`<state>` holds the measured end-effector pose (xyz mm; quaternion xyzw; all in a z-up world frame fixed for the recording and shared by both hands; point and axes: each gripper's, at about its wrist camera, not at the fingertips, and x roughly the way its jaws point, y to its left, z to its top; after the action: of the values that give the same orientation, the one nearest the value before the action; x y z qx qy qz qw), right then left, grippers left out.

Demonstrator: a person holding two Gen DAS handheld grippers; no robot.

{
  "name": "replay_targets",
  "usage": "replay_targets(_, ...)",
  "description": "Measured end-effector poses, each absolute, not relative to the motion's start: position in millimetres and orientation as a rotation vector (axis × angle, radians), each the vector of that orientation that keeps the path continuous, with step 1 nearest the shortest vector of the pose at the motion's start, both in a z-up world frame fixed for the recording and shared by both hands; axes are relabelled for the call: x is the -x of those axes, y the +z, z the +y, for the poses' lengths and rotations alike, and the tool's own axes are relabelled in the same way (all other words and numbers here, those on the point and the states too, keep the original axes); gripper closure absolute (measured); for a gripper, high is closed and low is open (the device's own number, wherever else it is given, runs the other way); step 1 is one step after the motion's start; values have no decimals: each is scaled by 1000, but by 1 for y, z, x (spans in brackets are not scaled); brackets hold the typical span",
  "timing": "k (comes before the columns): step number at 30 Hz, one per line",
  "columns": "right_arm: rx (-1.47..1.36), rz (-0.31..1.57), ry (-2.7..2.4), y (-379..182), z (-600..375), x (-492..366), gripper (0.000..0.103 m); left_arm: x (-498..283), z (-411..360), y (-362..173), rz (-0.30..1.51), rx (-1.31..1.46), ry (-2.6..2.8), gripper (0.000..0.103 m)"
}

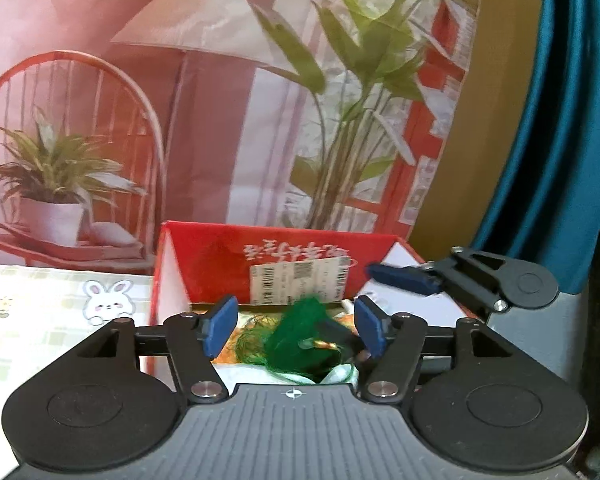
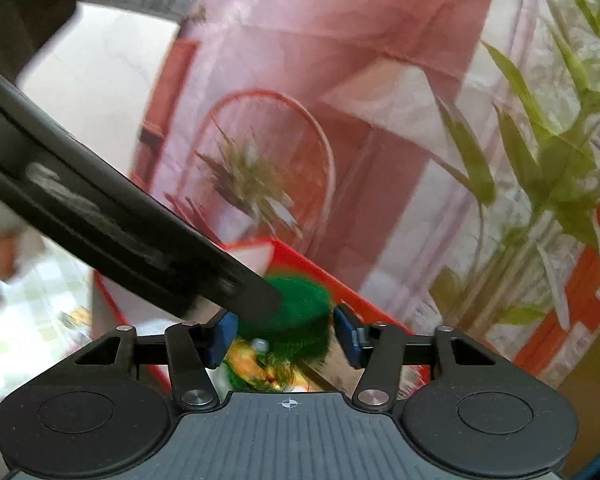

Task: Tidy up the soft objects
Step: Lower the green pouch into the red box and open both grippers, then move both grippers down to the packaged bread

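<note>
We see the left gripper [image 1: 294, 330], jaws spread and tilted down, over the green tassel [image 1: 300, 346] in the red box [image 1: 260, 252], the right gripper [image 2: 285, 334] likewise parted, touching nothing, on the bench [image 1: 40, 320].

Green tassel [image 1: 300, 340] inside red box [image 1: 292, 256]

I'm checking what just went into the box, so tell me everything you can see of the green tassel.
The green tassel is a soft bundle of dark green threads, blurred in both views. A small gold band sits on it, thin green cord loops off to its left, and a pale bead lies by it. It is in the open red box, on orange and white items. The left tool stands open around it, pads clear. In the right wrist view it also lies between the right tool pads; contact is unclear.
</note>
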<state>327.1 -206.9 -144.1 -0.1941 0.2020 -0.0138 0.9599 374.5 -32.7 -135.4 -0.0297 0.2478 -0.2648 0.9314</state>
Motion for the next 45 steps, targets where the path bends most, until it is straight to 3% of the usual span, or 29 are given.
replay_targets(12, 303, 463, -148, -153, -234, -300, 53, -350, -10, -137, 536, 63, -484, 36)
replay_targets(25, 157, 397, -102, -146, -216, -208, 53, -274, 2, -154, 604, 82, -500, 37)
replay_targets(45, 64, 605, -57, -224, -188, -76, 53, -197, -18, -219, 792, 140, -522, 38)
